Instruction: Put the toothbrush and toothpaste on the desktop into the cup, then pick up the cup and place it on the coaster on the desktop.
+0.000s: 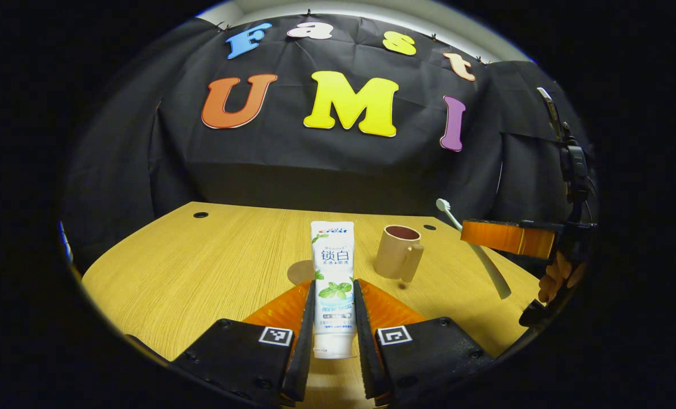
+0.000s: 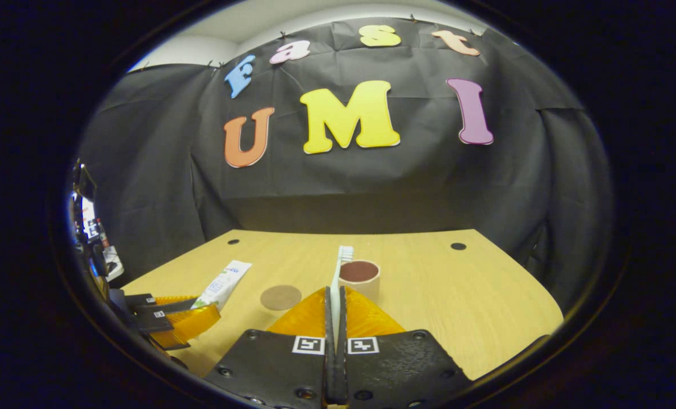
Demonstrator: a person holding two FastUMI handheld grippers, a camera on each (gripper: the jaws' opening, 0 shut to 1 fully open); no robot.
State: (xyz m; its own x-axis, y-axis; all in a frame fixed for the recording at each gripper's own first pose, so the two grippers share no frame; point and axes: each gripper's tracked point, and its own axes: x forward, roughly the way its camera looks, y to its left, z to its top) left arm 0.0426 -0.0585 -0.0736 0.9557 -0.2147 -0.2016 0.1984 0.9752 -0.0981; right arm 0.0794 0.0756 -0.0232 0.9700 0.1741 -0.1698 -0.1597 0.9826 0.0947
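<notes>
The toothpaste (image 1: pixel 333 284) carries the only readable print: a red and blue brand name at its top that looks like "Crest", and below it two large blue Chinese characters, 锁白. The smaller lines under them are too fine to read. Square black-and-white coded markers (image 1: pixel 275 336) sit on the gripper bodies.

Left gripper (image 1: pixel 333 318): fingers nearly parallel, pads pressed on both sides of the toothpaste (image 1: pixel 333 284), held lengthwise, raised off the desk (image 1: pixel 201 272). Seen low at the edge of the right gripper view (image 2: pixel 193 315), tilted.

Right gripper (image 2: pixel 335 318): fingers almost together, clamped on the toothbrush (image 2: pixel 338 284) handle, head pointing forward. Seen in the left gripper view (image 1: pixel 508 237), a hand (image 1: pixel 554 278) behind it.
</notes>
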